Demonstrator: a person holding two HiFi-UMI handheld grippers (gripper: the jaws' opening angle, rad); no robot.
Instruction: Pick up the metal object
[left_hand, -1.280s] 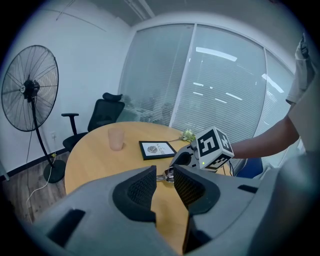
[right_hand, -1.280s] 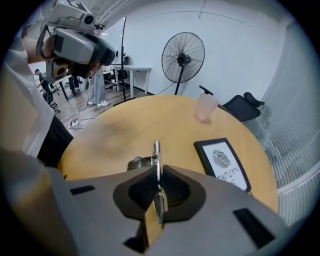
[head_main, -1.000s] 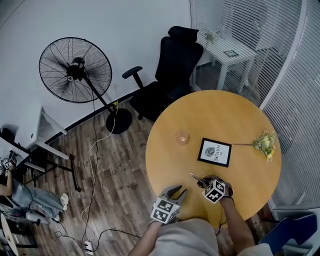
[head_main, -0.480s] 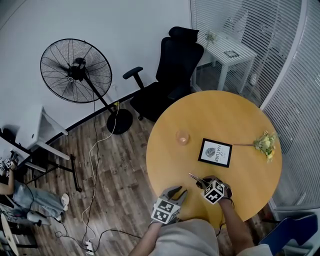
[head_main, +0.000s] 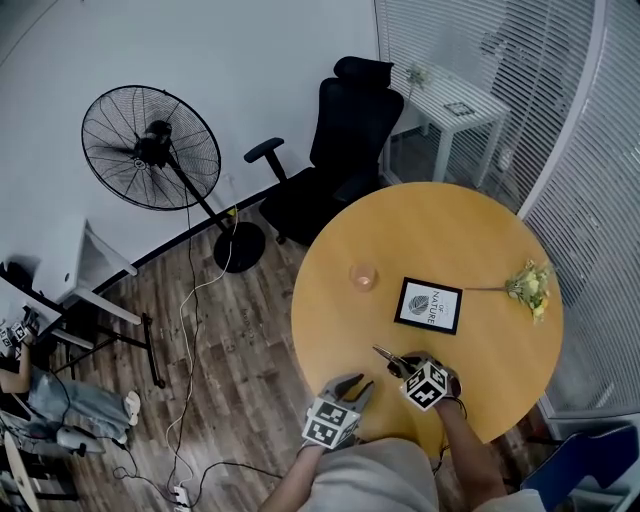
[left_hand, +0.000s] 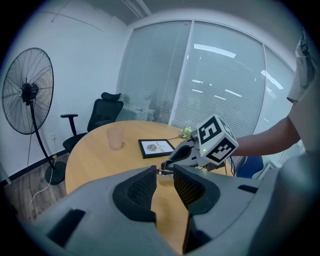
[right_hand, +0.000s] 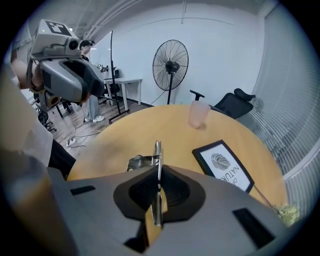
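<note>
Metal is in your grip: your right claw (right_hand: 158, 175) is clenched on the thin metal object (right_hand: 158, 150), over the near edge of the wooden counter (right_hand: 150, 125). The grasp is made. What's left is the lift, and it looks partly raised, though contact below is hard to judge. Your left claw (left_hand: 165, 176) hangs released and empty just to the left.
</note>
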